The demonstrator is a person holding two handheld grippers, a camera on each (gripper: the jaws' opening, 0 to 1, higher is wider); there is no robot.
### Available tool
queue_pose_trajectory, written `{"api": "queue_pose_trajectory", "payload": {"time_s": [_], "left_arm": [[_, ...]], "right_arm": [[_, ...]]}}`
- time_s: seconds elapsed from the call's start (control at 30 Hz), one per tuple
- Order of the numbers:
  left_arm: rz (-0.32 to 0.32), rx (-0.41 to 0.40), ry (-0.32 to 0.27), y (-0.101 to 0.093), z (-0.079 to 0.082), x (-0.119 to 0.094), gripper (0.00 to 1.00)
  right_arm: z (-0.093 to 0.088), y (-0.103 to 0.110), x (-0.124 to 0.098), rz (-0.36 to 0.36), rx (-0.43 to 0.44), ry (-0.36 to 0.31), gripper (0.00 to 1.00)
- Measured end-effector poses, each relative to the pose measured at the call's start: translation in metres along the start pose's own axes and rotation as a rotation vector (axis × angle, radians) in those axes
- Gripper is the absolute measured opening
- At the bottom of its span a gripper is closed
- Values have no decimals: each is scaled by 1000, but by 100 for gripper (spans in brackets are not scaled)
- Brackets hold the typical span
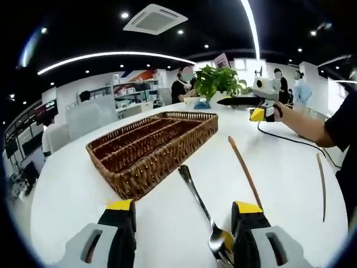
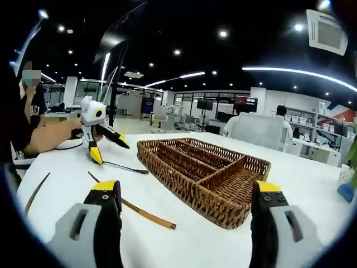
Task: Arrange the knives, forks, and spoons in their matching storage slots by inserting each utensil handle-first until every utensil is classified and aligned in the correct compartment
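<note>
The left gripper (image 1: 184, 223) stands with its jaws wide apart and empty, low over the white table (image 1: 72, 190). A metal fork (image 1: 202, 215) lies between those jaws, its tines close by the right-hand jaw and its handle running away toward the wicker tray (image 1: 150, 145). In the right gripper view the left gripper (image 2: 106, 148) appears beside the tray's long side, tips down at the fork (image 2: 120, 166).

The right gripper (image 2: 184, 209) is also spread wide and holds nothing, hovering just before the near corner of the wicker tray (image 2: 223, 206). From the left gripper view it (image 1: 245, 101) hangs in the air beyond the tray's far end, held up by a hand (image 1: 276, 110).

The tray is split into long slots, and no utensil is visible in them. Beside the fork, further from the tray, lies a slim brown stick-like utensil (image 1: 245, 170), and another (image 1: 322, 187) lies further out still; what kind they are is too small to tell.

The fork is probably stiff, fairly light and slick, lying flat on a smooth top, so it may skate when pinched. A hold across the neck or upper handle seems best, leaving the handle end free to enter a slot first.
</note>
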State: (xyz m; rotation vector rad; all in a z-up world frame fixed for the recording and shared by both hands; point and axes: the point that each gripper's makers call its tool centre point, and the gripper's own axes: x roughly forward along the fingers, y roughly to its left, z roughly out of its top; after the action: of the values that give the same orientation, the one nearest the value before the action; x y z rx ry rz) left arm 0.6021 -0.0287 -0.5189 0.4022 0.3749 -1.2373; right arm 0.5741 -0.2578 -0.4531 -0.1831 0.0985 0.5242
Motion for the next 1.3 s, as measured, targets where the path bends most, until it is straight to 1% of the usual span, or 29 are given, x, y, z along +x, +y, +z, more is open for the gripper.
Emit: {"api": "queue_pose_trajectory", "payload": {"time_s": [0.03,0.13,0.2,0.27,0.3,0.37,0.4,0.47,0.6,0.63,0.73,0.77,0.87,0.9,1.0,1.1,1.2,1.3], "left_arm": [[-13,5,13,-3,-2,1,57],[-44,3,37,-10,-6,4,44],[-43,1,56,-10,-9,6,35],[-43,-4,67,-10,-12,7,30],[-48,-10,54,-11,-10,8,26],[-62,-27,61,-13,-11,9,18],[-69,-26,62,-14,-12,9,13],[-74,-27,67,-15,-12,9,8],[-85,-31,74,-17,-13,9,4],[-94,-30,74,-18,-13,9,3],[-137,1,68,-27,-12,9,3],[-125,-6,71,-27,-11,10,3],[-128,21,74,-30,-11,11,2],[-119,33,76,-28,-10,11,2],[-122,23,73,-28,-10,10,2],[-101,25,60,-24,-6,9,2],[-101,20,44,-24,-3,7,2],[-107,13,11,-25,5,6,2]], "right_arm": [[0,-1,0,0,2,-1,99],[1,0,0,0,-4,0,99],[1,0,1,5,-9,3,99],[1,1,1,7,-9,4,99],[0,1,2,8,-9,6,99],[0,1,2,11,-13,10,99],[0,0,2,11,-12,10,99],[-1,-1,2,9,-14,11,99],[0,-2,1,7,-14,9,99],[0,-2,1,6,-15,8,99],[0,-1,1,9,-18,12,99],[-1,0,2,11,-20,14,99],[-2,1,2,13,-25,19,99],[-2,2,2,13,-26,19,99],[-1,4,1,12,-27,17,99],[0,3,1,11,-27,14,99],[-1,3,2,16,-30,14,98],[-2,8,3,36,-32,15,96]]}}
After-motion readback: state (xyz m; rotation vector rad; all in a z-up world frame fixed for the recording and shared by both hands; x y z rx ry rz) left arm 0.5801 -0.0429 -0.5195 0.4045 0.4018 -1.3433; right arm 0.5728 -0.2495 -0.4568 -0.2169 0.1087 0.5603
